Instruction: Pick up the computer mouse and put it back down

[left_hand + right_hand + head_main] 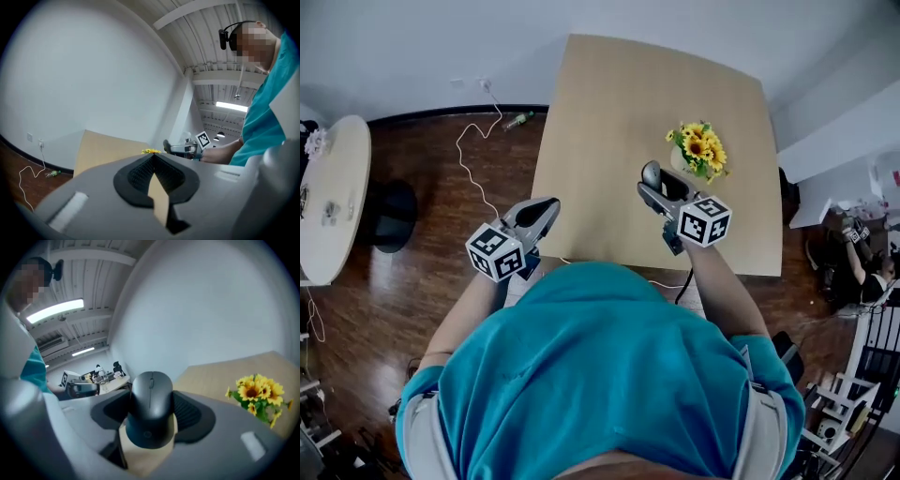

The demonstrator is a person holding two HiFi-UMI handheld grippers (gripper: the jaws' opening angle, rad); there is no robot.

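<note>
A dark grey computer mouse (151, 394) sits upright between the pads of my right gripper (151, 420), which is shut on its sides. In the head view that right gripper (654, 183) holds the mouse (652, 174) in the air over the near right part of the tan table (609, 122). My left gripper (546, 208) hovers at the table's near left corner, level with the right one. Its fingertips meet and nothing is between them (153, 161). The left gripper view shows the right gripper (180, 149) from the side.
A pot of yellow sunflowers (701, 150) stands on the table just beyond the right gripper. On the wooden floor at left lie a white cable (473, 150) and a small bottle (517, 119). A round white table (333, 187) and a black stool (394, 216) stand further left.
</note>
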